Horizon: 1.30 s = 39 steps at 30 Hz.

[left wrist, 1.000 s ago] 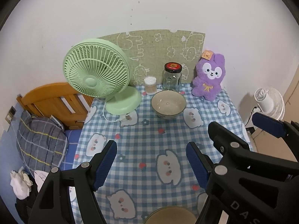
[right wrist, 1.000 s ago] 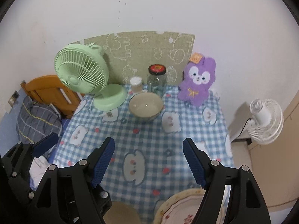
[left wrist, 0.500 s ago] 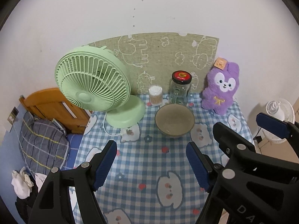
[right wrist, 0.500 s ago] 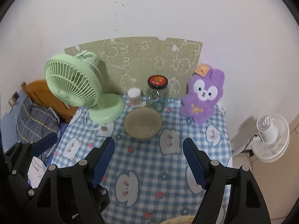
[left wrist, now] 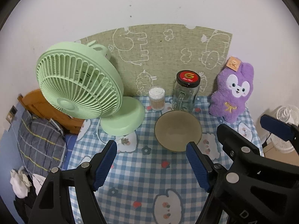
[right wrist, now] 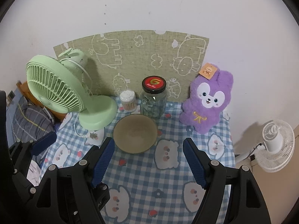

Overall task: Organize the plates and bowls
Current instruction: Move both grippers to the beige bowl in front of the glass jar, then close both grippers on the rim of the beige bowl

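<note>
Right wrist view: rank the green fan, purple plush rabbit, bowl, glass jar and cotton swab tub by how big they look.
1. green fan
2. purple plush rabbit
3. bowl, close to the rabbit in apparent size and nearer the camera, so that order is unsure
4. glass jar
5. cotton swab tub

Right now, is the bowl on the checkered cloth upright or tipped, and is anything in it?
Upright and empty: the bowl sits on its base with its rim level and mouth up, and its bare inside shows in both views.
</note>
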### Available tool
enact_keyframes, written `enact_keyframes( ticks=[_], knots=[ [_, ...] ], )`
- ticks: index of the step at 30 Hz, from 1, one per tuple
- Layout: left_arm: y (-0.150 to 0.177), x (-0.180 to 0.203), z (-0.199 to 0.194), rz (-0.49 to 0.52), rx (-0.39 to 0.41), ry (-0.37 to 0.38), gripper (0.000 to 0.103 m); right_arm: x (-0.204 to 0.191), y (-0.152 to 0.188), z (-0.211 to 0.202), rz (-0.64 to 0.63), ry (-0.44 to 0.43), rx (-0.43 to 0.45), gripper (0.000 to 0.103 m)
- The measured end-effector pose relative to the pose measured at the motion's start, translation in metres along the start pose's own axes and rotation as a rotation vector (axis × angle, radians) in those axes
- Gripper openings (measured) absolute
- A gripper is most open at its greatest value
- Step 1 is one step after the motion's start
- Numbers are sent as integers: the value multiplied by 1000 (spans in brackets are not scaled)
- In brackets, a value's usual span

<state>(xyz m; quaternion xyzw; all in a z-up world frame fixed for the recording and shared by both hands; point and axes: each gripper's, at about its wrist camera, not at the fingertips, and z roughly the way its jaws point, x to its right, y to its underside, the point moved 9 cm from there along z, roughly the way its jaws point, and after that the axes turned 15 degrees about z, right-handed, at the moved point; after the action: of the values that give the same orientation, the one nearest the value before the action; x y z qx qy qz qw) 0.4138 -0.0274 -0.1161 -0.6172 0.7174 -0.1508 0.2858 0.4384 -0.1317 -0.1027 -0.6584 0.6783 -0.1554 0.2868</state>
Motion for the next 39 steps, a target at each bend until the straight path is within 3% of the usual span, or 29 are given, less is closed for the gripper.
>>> enact_keyframes(
  ticks=[17,27,31,34,39],
  knots=[
    [-1,1,86,-23,-86,12,78,19,-3,85,3,3,-87,78],
    [-3,5,127,-35,-82,-4,74,25,-5,132,15,4,-103,78],
    [1,10,147,-37,-113,24,59,26,0,147,19,-5,-126,67],
    [3,13,157,-29,-124,19,58,30,5,159,50,-15,-154,65],
    [7,21,174,-6,-150,24,45,32,10,175,26,15,-160,53]
  ],
)
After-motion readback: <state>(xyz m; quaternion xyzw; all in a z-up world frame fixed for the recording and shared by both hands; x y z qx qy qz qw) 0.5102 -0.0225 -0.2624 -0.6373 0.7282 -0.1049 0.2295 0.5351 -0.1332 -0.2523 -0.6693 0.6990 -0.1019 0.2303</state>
